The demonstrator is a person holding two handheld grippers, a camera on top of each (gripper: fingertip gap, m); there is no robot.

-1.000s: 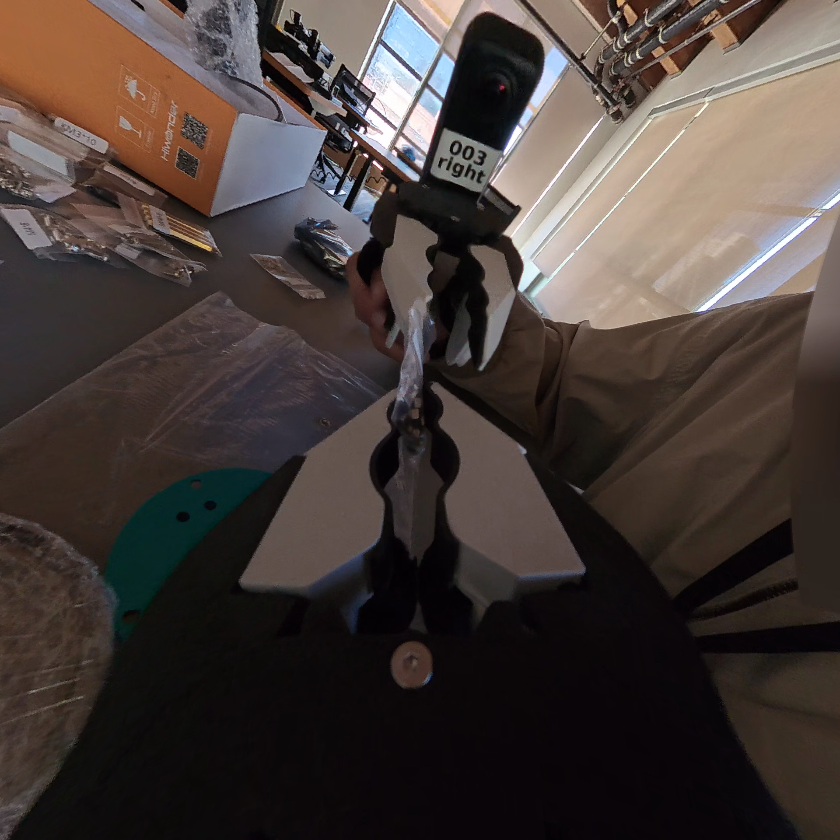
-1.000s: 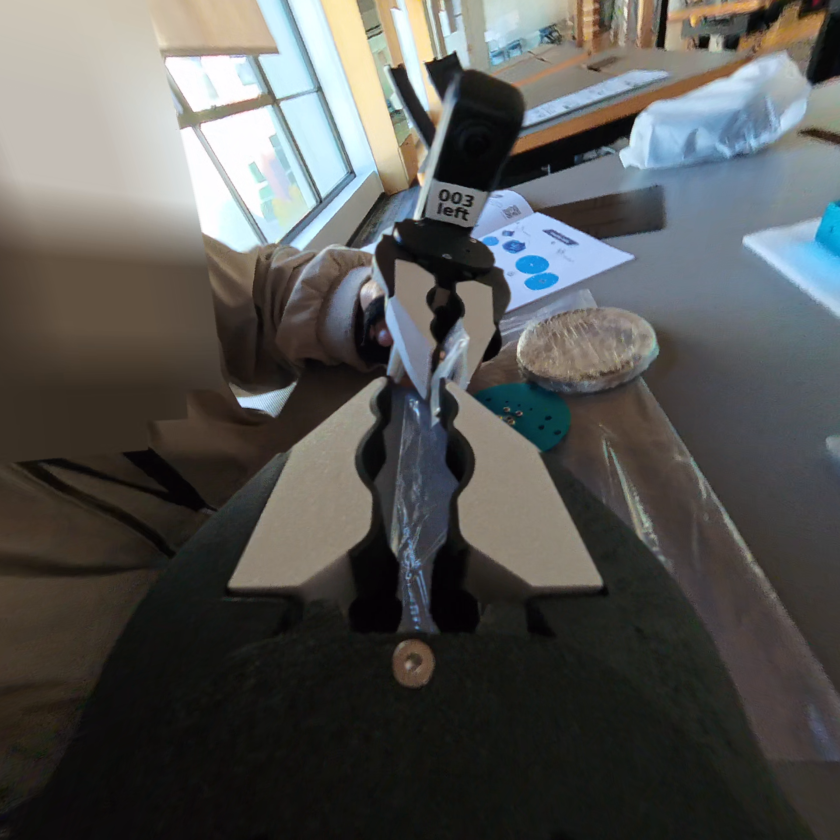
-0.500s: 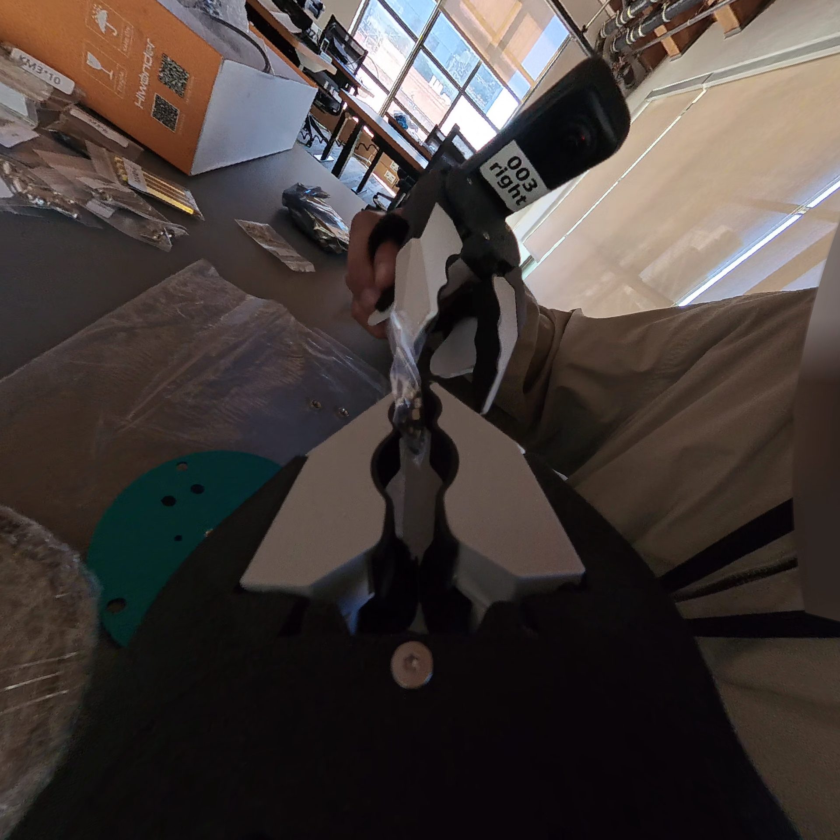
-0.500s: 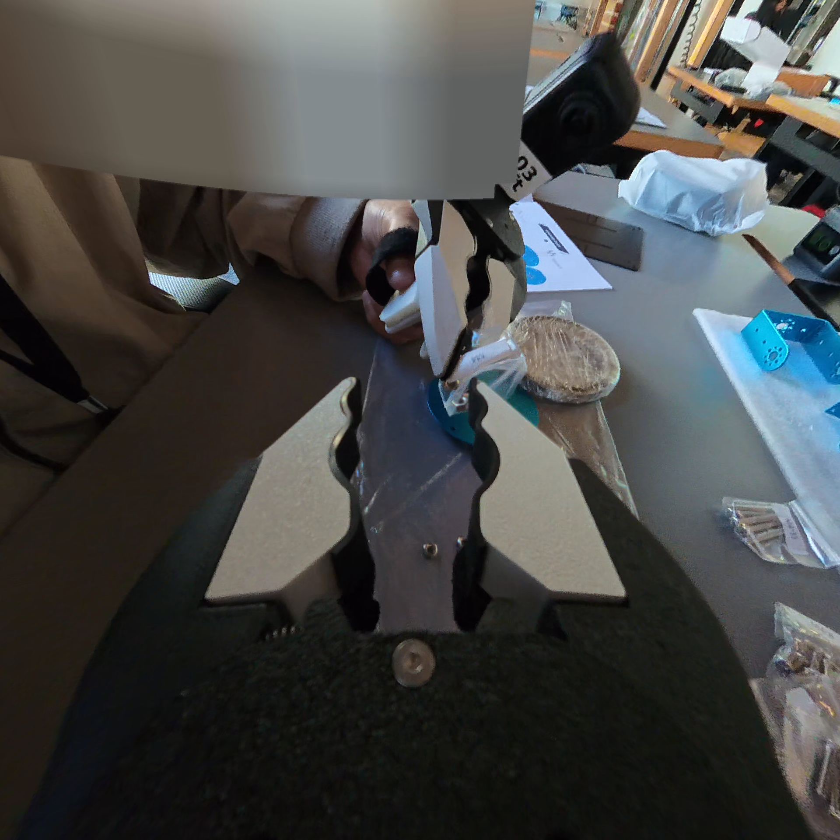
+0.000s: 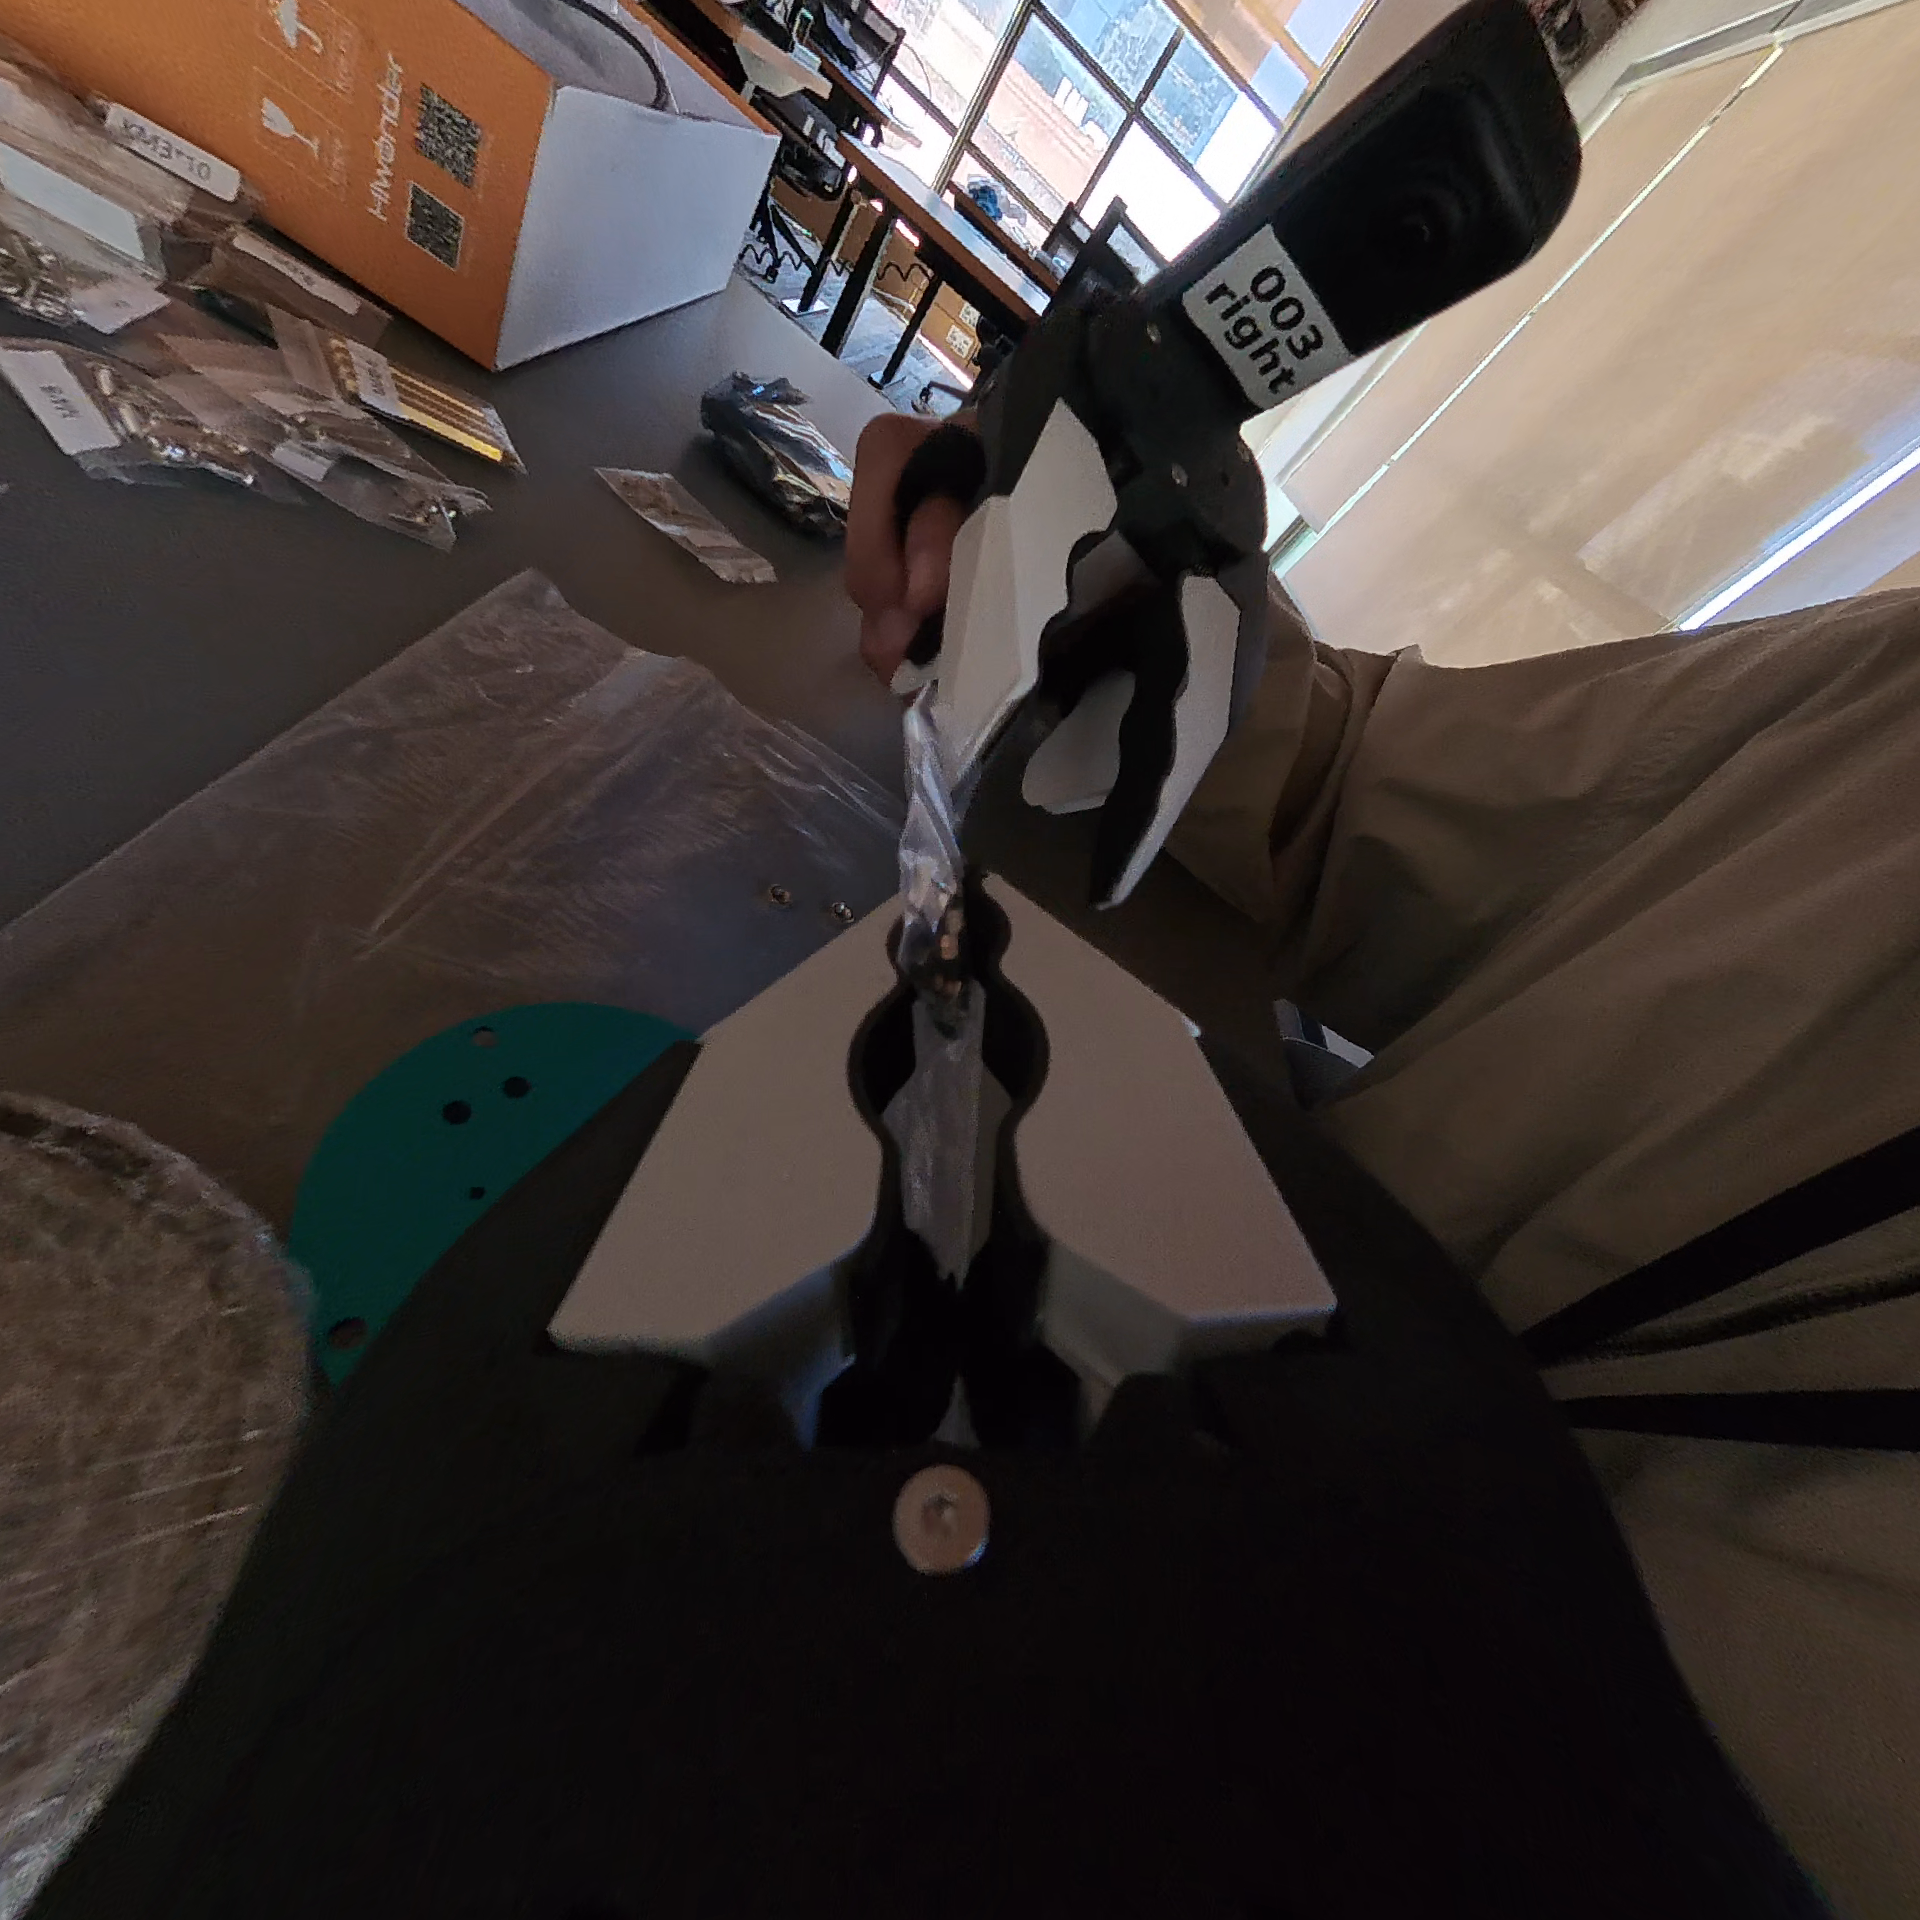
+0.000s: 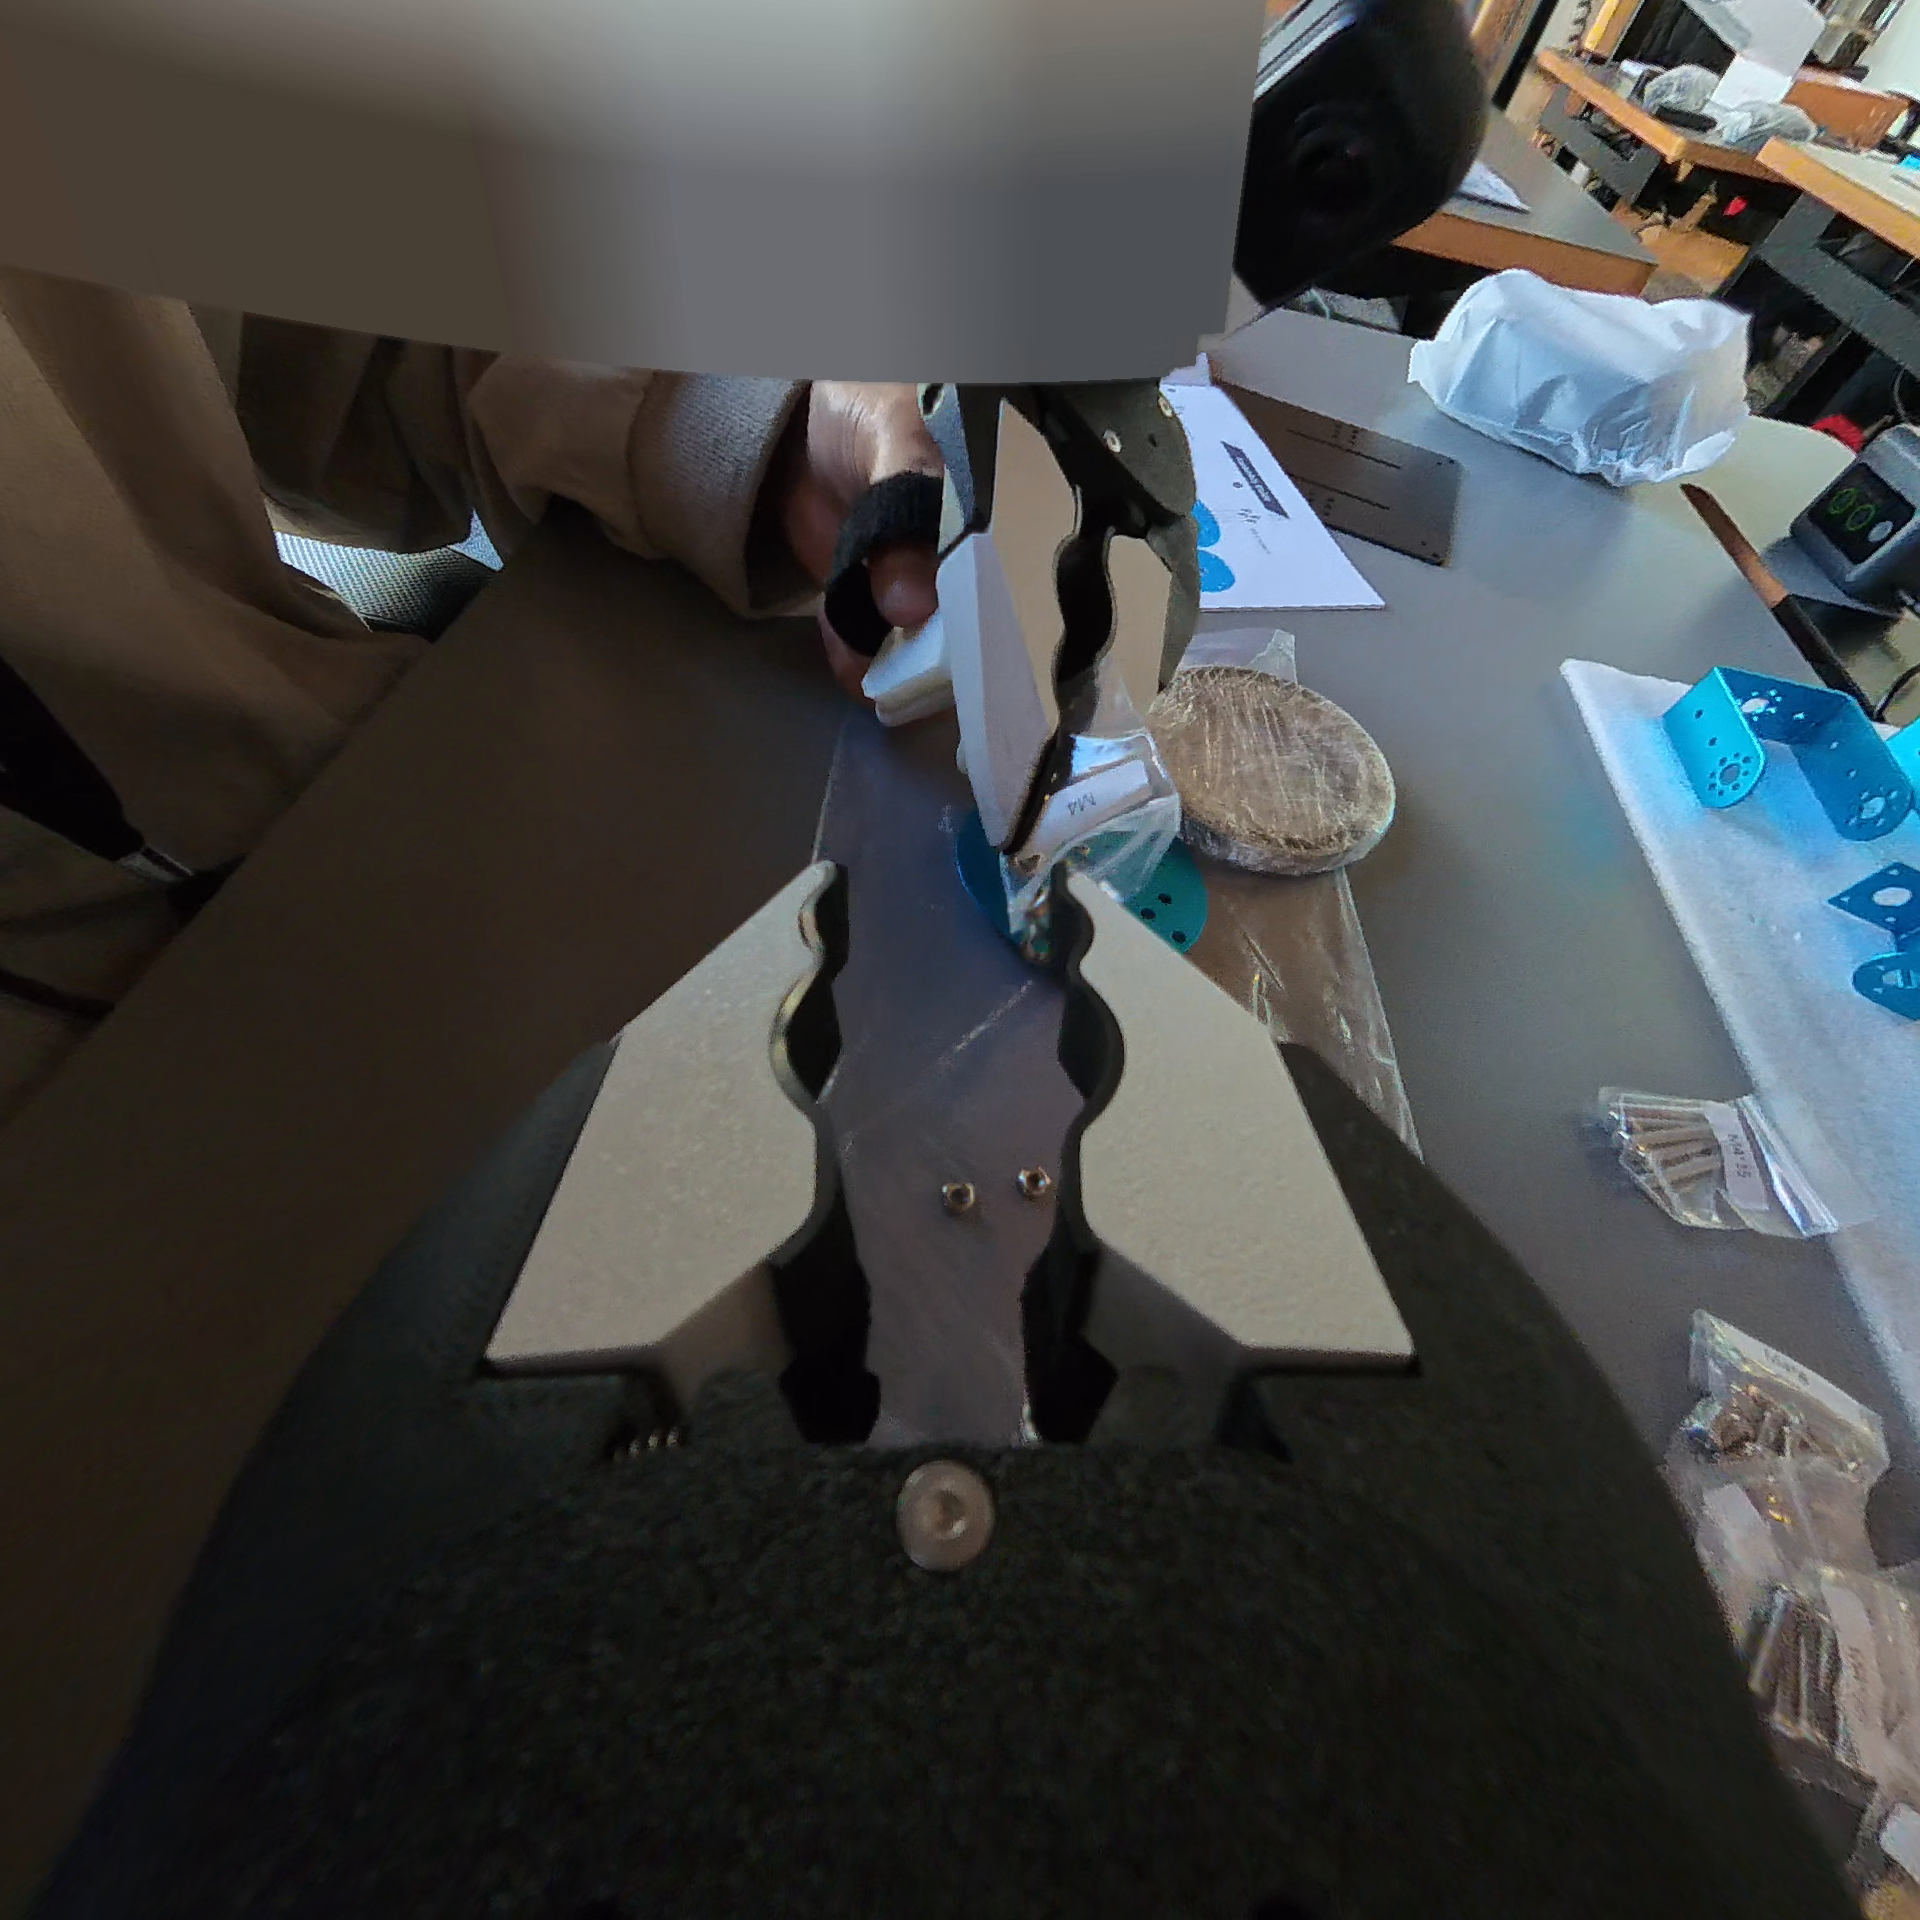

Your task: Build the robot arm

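Observation:
My left gripper (image 5: 961,904) is shut on a small clear bag of nuts (image 5: 932,831) and holds it above the table. In the right wrist view it (image 6: 1013,847) hangs over a teal disc (image 6: 1164,904), and the bag (image 6: 1101,800) shows a white label. My right gripper (image 6: 945,878) is open and empty. Two loose nuts (image 6: 956,1197) lie on the table between its fingers. In the left wrist view the right gripper (image 5: 1044,831) stands just behind the bag, one finger close to the bag's top. The teal disc (image 5: 447,1122) lies to the lower left.
A round disc wrapped in film (image 6: 1278,769) lies beside the teal disc on a clear plastic sheet (image 5: 416,810). Blue brackets (image 6: 1787,738) sit on white foam at the right. Bags of screws (image 6: 1704,1164) and an orange box (image 5: 312,135) lie farther off. A person's sleeve (image 5: 1558,883) is close. The tips of both grippers are at nearly the same place. The left tips stand about 9 cm off the teal disc (image 6: 1164,904).
My right gripper has opened, let go of the bag and tilted away. Two nuts now lie on the table. My left gripper keeps its hold on the bag.

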